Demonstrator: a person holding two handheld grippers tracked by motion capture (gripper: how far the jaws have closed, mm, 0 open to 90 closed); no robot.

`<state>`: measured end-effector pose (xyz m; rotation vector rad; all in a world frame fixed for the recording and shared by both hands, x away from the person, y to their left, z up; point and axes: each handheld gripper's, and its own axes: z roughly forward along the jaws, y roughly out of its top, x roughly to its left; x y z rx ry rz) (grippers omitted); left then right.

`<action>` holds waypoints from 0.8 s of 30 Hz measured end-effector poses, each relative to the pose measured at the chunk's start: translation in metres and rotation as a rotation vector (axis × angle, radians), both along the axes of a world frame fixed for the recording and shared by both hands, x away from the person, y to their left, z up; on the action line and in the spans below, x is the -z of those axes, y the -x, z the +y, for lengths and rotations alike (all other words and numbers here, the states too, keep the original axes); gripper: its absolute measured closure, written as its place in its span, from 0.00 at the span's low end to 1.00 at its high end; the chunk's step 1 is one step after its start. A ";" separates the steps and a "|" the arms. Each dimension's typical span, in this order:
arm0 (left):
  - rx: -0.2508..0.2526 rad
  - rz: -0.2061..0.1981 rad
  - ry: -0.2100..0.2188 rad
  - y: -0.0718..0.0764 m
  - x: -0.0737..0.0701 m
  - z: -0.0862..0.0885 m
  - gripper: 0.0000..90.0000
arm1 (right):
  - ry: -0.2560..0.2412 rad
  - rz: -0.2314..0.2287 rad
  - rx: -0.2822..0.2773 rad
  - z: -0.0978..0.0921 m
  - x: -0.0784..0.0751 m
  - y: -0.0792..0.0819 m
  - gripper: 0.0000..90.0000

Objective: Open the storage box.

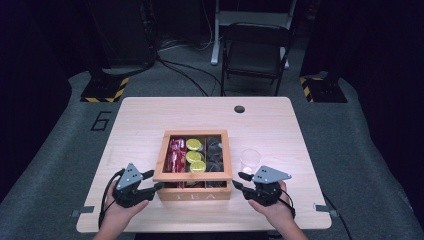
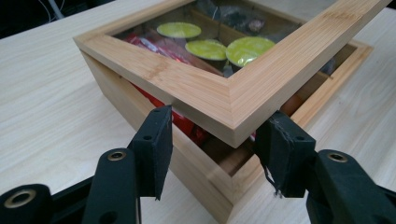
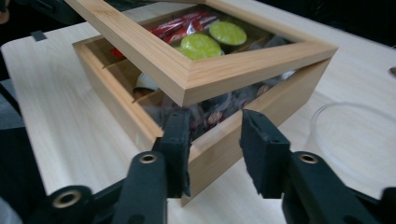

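Tea box (image 1: 194,192), lid (image 1: 192,176) ajar, red packets (image 1: 176,152), green capsules (image 1: 194,155)

A pale wooden bench (image 1: 150,120) with a round cable hole is carrying a lidded bamboo tea box (image 1: 195,192) and, just beside it, a clear glass tumbler (image 1: 249,160).

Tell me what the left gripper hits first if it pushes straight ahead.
Probably the raised lid's near corner: it sits between the open jaws of the left gripper, above the tea box.

Wood, glass and matt black rubber

Pale smooth wooden box (image 1: 192,195), glass-paned lid (image 2: 243,88); matt wood-grain counter (image 1: 150,112); clear glossy cup (image 1: 249,160); matt black fingers (image 2: 154,144).
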<state>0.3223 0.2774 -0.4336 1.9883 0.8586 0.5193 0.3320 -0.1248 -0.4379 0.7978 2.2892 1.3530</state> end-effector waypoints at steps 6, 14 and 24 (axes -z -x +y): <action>-0.003 -0.029 -0.001 -0.006 -0.016 0.000 0.51 | 0.046 -0.082 0.002 0.014 -0.014 -0.007 0.63; -0.016 -0.080 0.029 -0.014 -0.040 -0.001 0.51 | 0.033 -0.147 0.030 0.024 -0.031 -0.015 0.60; -0.027 -0.075 0.052 -0.026 -0.056 -0.001 0.52 | -0.010 -0.131 0.054 0.027 -0.054 -0.028 0.64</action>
